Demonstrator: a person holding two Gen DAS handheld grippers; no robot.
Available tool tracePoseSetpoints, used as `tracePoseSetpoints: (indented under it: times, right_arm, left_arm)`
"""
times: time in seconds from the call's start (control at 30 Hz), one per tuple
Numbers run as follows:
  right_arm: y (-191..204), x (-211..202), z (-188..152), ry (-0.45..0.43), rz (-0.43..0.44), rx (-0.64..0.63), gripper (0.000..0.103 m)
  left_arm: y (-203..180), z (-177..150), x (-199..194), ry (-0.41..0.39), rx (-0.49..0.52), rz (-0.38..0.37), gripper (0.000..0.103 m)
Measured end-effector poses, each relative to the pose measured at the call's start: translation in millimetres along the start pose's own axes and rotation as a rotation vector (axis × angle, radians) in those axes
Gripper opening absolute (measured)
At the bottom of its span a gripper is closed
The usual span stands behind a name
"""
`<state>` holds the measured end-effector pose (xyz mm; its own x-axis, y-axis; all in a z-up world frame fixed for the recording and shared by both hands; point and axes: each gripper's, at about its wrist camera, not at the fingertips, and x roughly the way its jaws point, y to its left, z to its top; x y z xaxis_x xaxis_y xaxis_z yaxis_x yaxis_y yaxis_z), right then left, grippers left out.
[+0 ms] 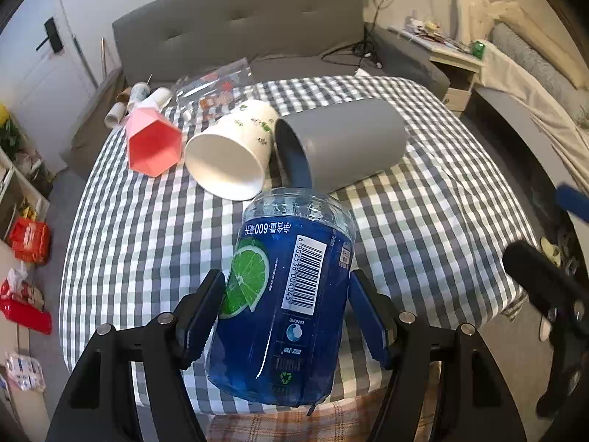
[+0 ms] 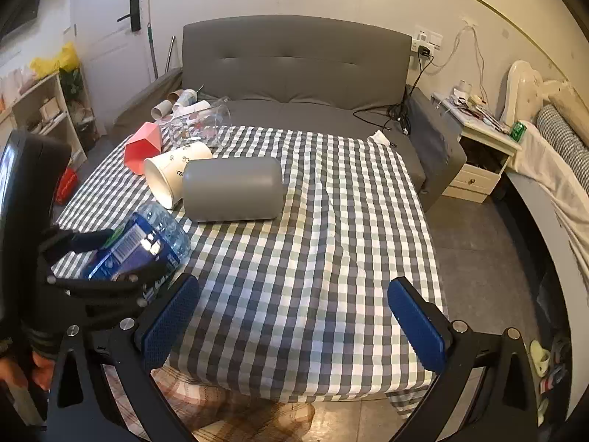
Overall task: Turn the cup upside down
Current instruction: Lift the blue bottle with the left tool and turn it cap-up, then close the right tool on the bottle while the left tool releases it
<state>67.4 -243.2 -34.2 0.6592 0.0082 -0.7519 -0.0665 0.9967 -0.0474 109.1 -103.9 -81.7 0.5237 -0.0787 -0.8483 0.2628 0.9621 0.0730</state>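
Note:
A cut-off blue plastic bottle cup (image 1: 283, 294) with a lime label lies between the fingers of my left gripper (image 1: 287, 316), which is shut on it and holds it tilted above the checked cloth. It also shows in the right wrist view (image 2: 140, 246), lying nearly flat in the left gripper (image 2: 95, 276). A grey cup (image 1: 346, 143) (image 2: 232, 189), a white paper cup (image 1: 235, 154) (image 2: 173, 175) and a pink faceted cup (image 1: 152, 140) (image 2: 143, 147) lie on their sides behind it. My right gripper (image 2: 294, 320) is open and empty over the cloth's near edge.
The checked cloth (image 2: 331, 239) covers a table in front of a grey sofa (image 2: 294, 66). A clear plastic cup (image 2: 200, 125) and paper rolls (image 2: 180, 103) lie at the far left edge. A nightstand (image 2: 482, 147) and bed stand to the right.

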Motion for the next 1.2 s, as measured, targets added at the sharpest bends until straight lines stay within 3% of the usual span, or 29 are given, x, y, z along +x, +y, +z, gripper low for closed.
tracePoseSetpoints:
  times: [0.07,0.2,0.37,0.5,0.67,0.93,1.2]
  right_arm:
    - [2,-2,2,-0.002,-0.015,-0.006,0.103]
    - [-1,-6,4,0.004,-0.034,0.0,0.103]
    - [-5,-19,13,0.013,-0.031,0.042,0.103]
    - [-4,-22,32,0.102,-0.02,0.1,0.103]
    - [24,-14,54,0.2,0.041,0.111,0.103]
    - [90,55,71,0.423,0.133,0.124,0.103]
    - [89,106,67,0.578,0.184,0.24,0.101]
  left_arm:
    - [-1,-1,-4,-0.016,0.026,0.007,0.09]
    - [0,-2,-15,-0.044,0.063,0.005,0.093]
    - [24,-2,-32,-0.067,0.021,-0.027,0.098]
    - [54,-4,-43,-0.086,-0.011,-0.081,0.101]
    - [99,-9,-41,-0.075,-0.063,-0.043,0.101]
    - [149,-23,-22,-0.052,-0.143,0.003,0.101]
    - [167,-29,-6,-0.03,-0.187,-0.015,0.101]
